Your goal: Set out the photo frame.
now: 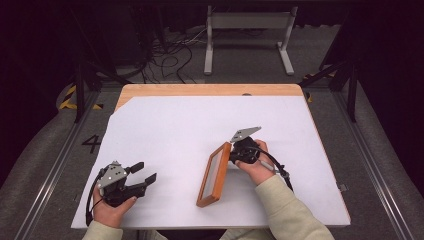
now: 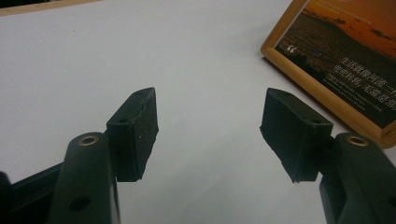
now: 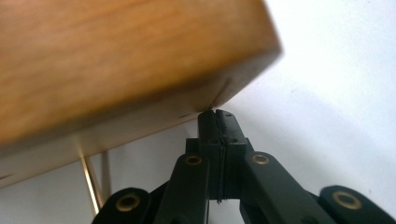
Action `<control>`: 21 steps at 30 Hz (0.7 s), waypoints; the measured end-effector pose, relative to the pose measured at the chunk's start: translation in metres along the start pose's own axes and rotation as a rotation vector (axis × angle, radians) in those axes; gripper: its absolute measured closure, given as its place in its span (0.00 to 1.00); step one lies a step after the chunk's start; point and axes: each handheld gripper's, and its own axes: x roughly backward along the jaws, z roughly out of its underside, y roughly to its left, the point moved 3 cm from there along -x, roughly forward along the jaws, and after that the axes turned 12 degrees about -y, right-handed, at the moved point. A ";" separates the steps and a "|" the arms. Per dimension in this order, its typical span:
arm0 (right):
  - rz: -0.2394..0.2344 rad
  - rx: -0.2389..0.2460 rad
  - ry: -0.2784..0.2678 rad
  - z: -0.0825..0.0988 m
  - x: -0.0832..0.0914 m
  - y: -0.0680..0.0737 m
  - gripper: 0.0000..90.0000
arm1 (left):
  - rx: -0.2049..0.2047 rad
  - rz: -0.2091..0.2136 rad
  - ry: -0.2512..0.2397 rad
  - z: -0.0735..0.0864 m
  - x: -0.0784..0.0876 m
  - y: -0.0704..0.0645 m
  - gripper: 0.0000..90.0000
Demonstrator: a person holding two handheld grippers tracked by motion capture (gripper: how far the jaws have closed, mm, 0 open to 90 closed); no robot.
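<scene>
A wooden picture frame (image 1: 214, 174) stands tilted on its edge on the white table cover, right of centre. In the left gripper view its front (image 2: 336, 51) carries a sunset photo with white text. My right gripper (image 1: 233, 154) is behind the frame's upper part. Its jaws are shut together with nothing between them, and the tips (image 3: 215, 116) touch the edge of the frame's wooden back (image 3: 116, 60). A thin brass stand leg (image 3: 91, 186) hangs below the back. My left gripper (image 1: 144, 172) rests low at the front left, open and empty (image 2: 208, 133), pointing toward the frame.
The white cover (image 1: 175, 130) spans most of the wooden table (image 1: 210, 90), whose far edge shows bare wood. Beyond the table lie cables and a white metal stand (image 1: 247, 30) on the floor. Metal rails run along both sides.
</scene>
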 end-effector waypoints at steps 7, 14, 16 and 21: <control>-0.013 0.005 0.010 -0.008 -0.010 -0.002 1.00 | -0.002 0.012 0.001 0.000 -0.005 -0.001 0.41; -0.052 0.026 0.017 -0.023 -0.029 0.004 1.00 | -0.010 0.023 0.004 -0.001 -0.009 -0.001 0.41; -0.055 0.033 0.025 -0.025 -0.033 0.005 1.00 | -0.012 0.024 0.007 -0.001 -0.009 -0.001 0.41; -0.032 0.023 0.030 -0.027 -0.031 0.004 0.99 | -0.015 0.033 0.004 -0.002 -0.012 -0.001 0.41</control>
